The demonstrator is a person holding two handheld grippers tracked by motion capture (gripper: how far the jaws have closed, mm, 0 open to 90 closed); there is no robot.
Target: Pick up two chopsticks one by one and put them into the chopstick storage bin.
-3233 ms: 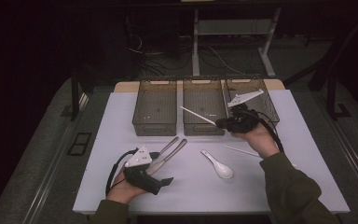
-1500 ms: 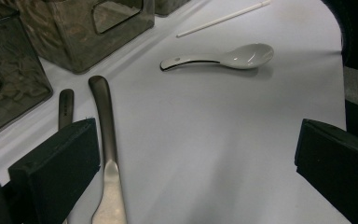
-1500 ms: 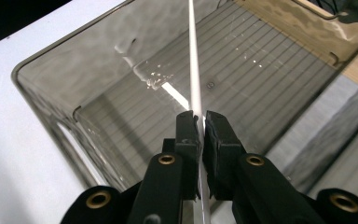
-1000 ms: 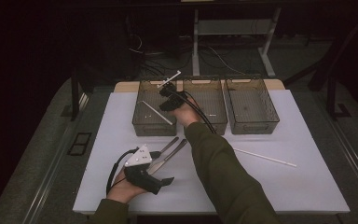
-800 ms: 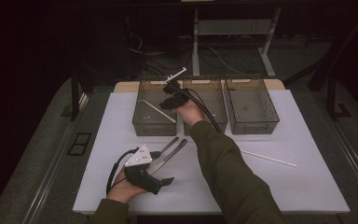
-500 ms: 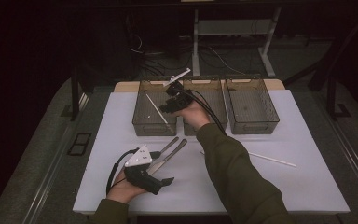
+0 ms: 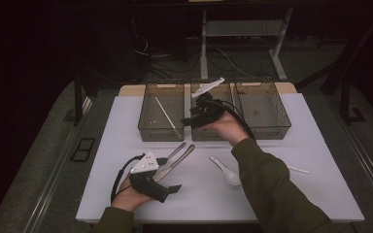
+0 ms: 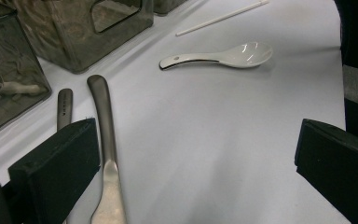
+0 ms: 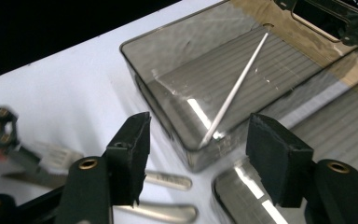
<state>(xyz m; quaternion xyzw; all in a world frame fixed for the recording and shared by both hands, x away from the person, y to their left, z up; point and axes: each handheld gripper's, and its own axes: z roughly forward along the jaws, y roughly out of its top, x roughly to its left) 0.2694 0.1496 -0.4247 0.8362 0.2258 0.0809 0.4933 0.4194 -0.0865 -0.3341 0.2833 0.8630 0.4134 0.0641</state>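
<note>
Over the middle bin (image 7: 209, 132) the right gripper (image 7: 190, 120) has just opened, nothing between its jaws; a white chopstick (image 7: 165, 115) lies in the left bin (image 7: 146, 127); left gripper (image 7: 171, 188) rests released beside metal cutlery (image 7: 177, 159).

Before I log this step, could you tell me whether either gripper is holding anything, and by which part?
Nothing is held. The right gripper, jaws just opened, is empty above the bins; the left gripper rests open on the table.

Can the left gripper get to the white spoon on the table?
Probably yes. The left gripper is open, and bare table lies between it and the white spoon. The metal cutlery sits off to one side.
</note>
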